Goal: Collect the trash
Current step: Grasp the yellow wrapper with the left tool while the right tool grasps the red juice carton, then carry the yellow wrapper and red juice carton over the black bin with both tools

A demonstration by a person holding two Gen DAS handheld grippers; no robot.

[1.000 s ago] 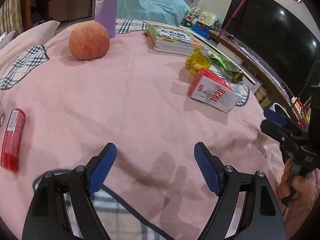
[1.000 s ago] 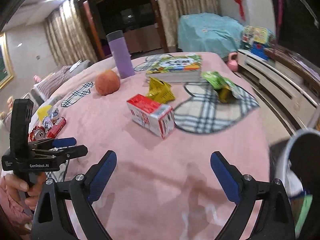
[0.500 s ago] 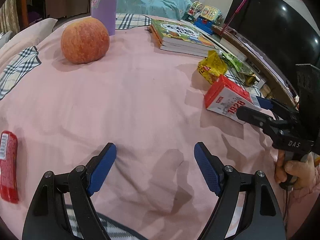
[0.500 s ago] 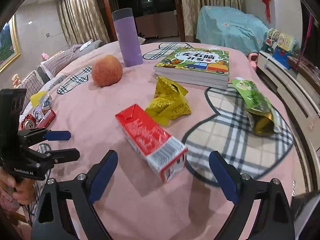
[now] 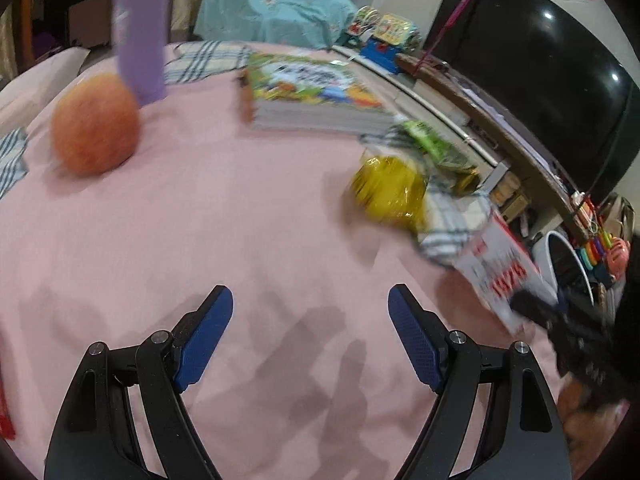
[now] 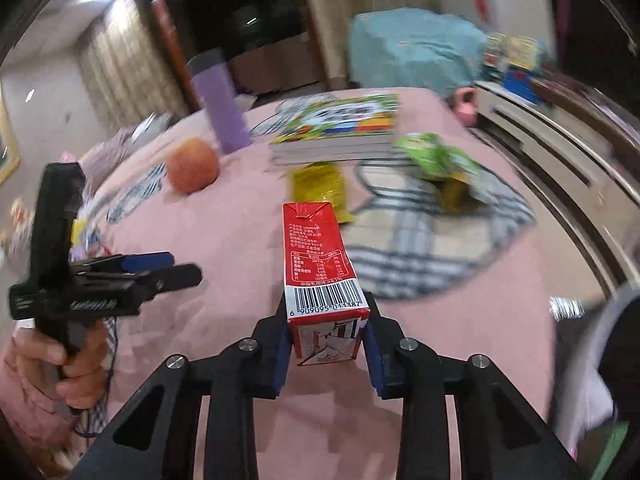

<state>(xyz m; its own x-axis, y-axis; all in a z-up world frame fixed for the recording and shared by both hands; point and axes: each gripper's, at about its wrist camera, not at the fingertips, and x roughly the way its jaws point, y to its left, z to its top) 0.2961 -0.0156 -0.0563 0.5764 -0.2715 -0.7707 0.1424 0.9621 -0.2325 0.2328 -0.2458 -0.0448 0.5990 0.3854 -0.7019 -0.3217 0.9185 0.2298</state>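
My right gripper (image 6: 326, 332) is shut on a red and white milk carton (image 6: 318, 264), held by its bottom end just above the pink bedspread (image 6: 240, 208). The carton also shows at the right of the left wrist view (image 5: 502, 276). A yellow wrapper (image 6: 320, 186) and a green snack bag (image 6: 436, 156) lie beyond it; both show in the left wrist view, the yellow wrapper (image 5: 390, 192) and the green bag (image 5: 430, 144). My left gripper (image 5: 310, 316) is open and empty over bare bedspread, and shows at the left of the right wrist view (image 6: 160, 268).
An apple (image 5: 96, 124), a purple bottle (image 5: 140, 36) and a stack of books (image 5: 312, 96) sit at the far side. A white bin (image 6: 600, 364) stands beside the bed at the right. More wrappers (image 6: 80, 236) lie at the left edge.
My right gripper has moved onto the milk carton and shut on it, turning it end-on. My left gripper has moved forward and right, staying open.
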